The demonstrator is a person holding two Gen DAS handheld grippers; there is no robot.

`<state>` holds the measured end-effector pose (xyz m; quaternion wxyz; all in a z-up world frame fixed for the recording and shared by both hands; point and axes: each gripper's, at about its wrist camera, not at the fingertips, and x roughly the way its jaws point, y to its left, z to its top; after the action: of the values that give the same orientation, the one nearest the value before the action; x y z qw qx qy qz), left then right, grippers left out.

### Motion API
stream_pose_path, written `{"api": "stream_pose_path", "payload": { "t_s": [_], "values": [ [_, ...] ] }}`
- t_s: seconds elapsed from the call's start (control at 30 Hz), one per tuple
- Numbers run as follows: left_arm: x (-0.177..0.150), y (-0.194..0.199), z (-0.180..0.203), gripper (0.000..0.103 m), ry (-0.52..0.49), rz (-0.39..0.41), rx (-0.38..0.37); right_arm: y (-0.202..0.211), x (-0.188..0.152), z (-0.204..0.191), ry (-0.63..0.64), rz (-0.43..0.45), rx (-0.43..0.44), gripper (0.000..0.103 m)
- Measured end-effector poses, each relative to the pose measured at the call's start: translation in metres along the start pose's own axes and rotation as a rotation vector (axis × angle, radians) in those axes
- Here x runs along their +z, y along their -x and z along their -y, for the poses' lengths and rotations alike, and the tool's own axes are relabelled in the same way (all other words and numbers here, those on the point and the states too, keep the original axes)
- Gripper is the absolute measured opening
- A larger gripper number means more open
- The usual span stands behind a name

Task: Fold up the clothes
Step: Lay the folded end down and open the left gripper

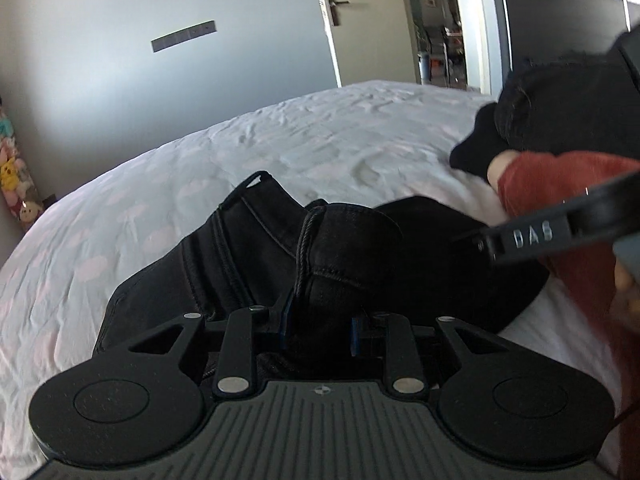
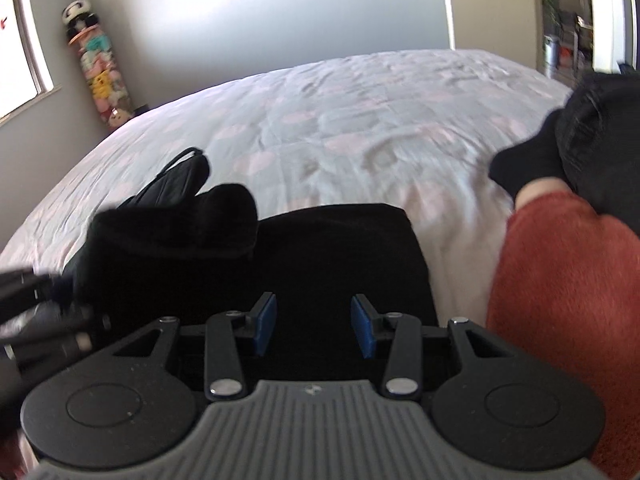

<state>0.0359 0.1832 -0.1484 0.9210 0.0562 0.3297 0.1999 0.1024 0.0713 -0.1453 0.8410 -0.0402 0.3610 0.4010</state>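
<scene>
A black garment (image 1: 256,248) with a drawstring lies bunched on the white bed (image 1: 280,140). My left gripper (image 1: 320,330) is shut on a thick fold of it, which fills the gap between the blue pads. In the right wrist view the same black garment (image 2: 340,256) lies partly flat, with a raised bunch at the left. My right gripper (image 2: 314,328) is open just above the flat part, blue pads apart and nothing between them. The left gripper (image 2: 44,312) shows blurred at the left edge of that view.
A rust-red garment (image 2: 568,300) lies on the bed at the right, with a dark pile (image 2: 592,140) behind it. A stack of plush toys (image 2: 100,72) stands in the far left corner. An open doorway (image 1: 436,24) is beyond the bed.
</scene>
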Motion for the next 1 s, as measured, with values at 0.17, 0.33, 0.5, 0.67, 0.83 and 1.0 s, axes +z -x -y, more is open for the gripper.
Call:
{"api": "stream_pose_path", "payload": {
  "t_s": [0.17,0.33,0.5,0.67,0.83,1.0],
  "values": [
    [-0.001,0.005,0.008,0.041,-0.043,-0.02,-0.004,-0.003,-0.002,0.011,-0.07,-0.004,0.02,0.049],
    [0.007,0.025,-0.006,0.065,0.066,-0.001,-0.087,-0.001,-0.004,0.01,-0.064,-0.003,0.034,0.051],
    [0.016,0.05,-0.029,0.068,0.196,0.03,-0.229,0.003,-0.004,0.011,-0.068,0.006,0.033,0.052],
    [0.018,0.063,-0.05,0.069,0.27,0.068,-0.193,0.007,-0.003,0.007,-0.063,0.004,0.043,0.052],
    [0.017,0.054,-0.077,0.069,0.373,0.048,-0.126,0.013,-0.002,-0.004,-0.022,0.016,0.085,0.052],
    [0.014,0.043,-0.097,0.069,0.432,0.022,-0.09,0.022,0.006,-0.022,0.105,0.055,0.117,0.064]
  ]
}}
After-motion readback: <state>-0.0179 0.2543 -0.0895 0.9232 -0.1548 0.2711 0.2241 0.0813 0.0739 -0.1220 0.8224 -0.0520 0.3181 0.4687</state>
